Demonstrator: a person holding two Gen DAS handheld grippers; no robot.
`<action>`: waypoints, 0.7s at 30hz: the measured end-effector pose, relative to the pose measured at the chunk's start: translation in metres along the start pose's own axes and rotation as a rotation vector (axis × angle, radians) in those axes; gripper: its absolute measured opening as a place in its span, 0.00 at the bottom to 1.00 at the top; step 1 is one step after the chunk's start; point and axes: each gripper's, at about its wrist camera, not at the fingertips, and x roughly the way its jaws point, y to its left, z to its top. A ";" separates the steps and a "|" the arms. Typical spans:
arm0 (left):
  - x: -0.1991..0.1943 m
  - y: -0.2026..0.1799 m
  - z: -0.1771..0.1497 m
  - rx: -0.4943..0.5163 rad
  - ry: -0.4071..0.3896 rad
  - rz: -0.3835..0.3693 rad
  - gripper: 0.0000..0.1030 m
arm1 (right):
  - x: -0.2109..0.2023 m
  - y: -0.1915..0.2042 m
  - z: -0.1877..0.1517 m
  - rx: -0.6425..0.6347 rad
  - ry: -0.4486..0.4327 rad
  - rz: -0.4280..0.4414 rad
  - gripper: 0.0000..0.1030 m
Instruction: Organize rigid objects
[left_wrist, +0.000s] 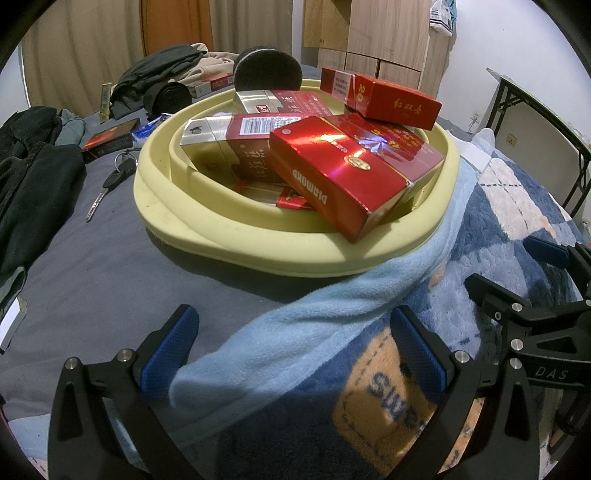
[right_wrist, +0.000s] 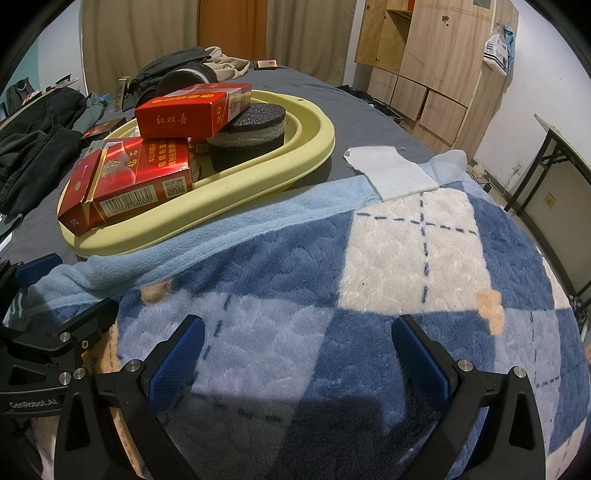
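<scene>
Both wrist views, bed surface. My left gripper (left_wrist: 295, 347) hangs low over the near edge of the bed with its blue-padded fingers spread wide and nothing between them; beneath it lie the grey sheet and the pale blue border of a plaid fleece blanket (left_wrist: 517, 206). My right gripper (right_wrist: 297, 354) is likewise fully spread and empty, hovering above the blue-and-cream blanket (right_wrist: 406, 258) squares, just beside the left one. The task's things sit ahead of both: a pale yellow basin (left_wrist: 207, 221), its near rim resting on the blanket border, piled with red cigarette packs. A shiny red Diamond pack (left_wrist: 332, 173) lies tilted over the near rim; a silver-topped red pack (left_wrist: 236, 136) lies behind it, and a matte red pack (left_wrist: 395, 103) is perched on top at the far right. From the right wrist, the same basin (right_wrist: 258, 162) also holds a dark round abrasive disc (right_wrist: 255, 133) under the top pack (right_wrist: 181, 116). Left of the basin, on the sheet, lie a key (left_wrist: 110, 184), another dark pack (left_wrist: 110, 138) and dark clothing (left_wrist: 33, 177).
</scene>
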 end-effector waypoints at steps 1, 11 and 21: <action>0.000 0.001 0.001 0.000 0.000 0.000 1.00 | 0.000 0.000 0.000 0.000 -0.001 0.000 1.00; 0.000 0.000 0.000 0.000 0.000 0.000 1.00 | 0.000 0.000 0.000 0.000 0.000 0.000 1.00; 0.000 0.001 0.001 0.000 0.000 0.000 1.00 | 0.001 0.000 0.000 0.000 0.000 0.000 1.00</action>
